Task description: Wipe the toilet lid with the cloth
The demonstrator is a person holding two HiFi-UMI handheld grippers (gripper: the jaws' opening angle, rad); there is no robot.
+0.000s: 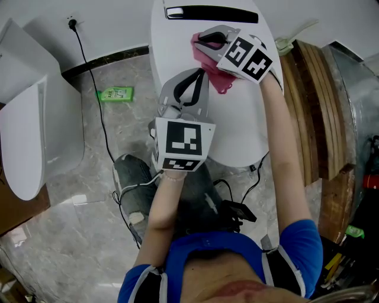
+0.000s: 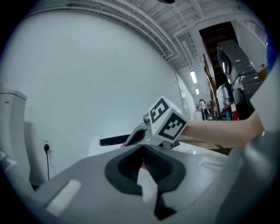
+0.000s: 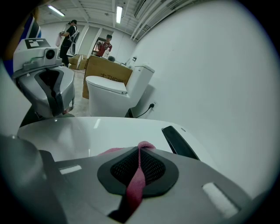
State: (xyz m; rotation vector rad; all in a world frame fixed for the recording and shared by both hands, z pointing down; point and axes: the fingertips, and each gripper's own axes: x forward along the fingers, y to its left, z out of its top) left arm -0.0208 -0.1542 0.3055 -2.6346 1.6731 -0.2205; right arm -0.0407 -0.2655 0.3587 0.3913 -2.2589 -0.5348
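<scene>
Floor (image 1: 77, 237) is grey marble-look tile and takes up most of the left side of the head view. Next biggest is the white toilet lid (image 1: 237, 130), shut flat and running from the top of the shot down the middle. There's a black bar (image 1: 213, 13) set into its far end.

A second white toilet (image 1: 23, 136) stands off to the left, well apart from the first. On the right, a stack of wooden boards (image 1: 314, 118) leans just beside the lid.

Right tool (image 1: 208, 39) is out at the far end of the lid, and its jaws are clamped on the pink cloth (image 1: 216, 80). In the right gripper view a strip of the cloth runs straight up between the closed jaws. The rest of it is bunched up on the lid surface under and just behind that tool.

Left tool (image 1: 200, 73) sits nearer the person, over the middle of the lid. Its jaws are together with nothing gripped. The tips point toward the near edge of the cloth, and I can't tell whether they touch it.

Small stuff: a green packet (image 1: 116, 93) is lying on the floor left of the lid. A black cable (image 1: 98, 112) runs down from a plug (image 1: 72, 23) in the wall.
</scene>
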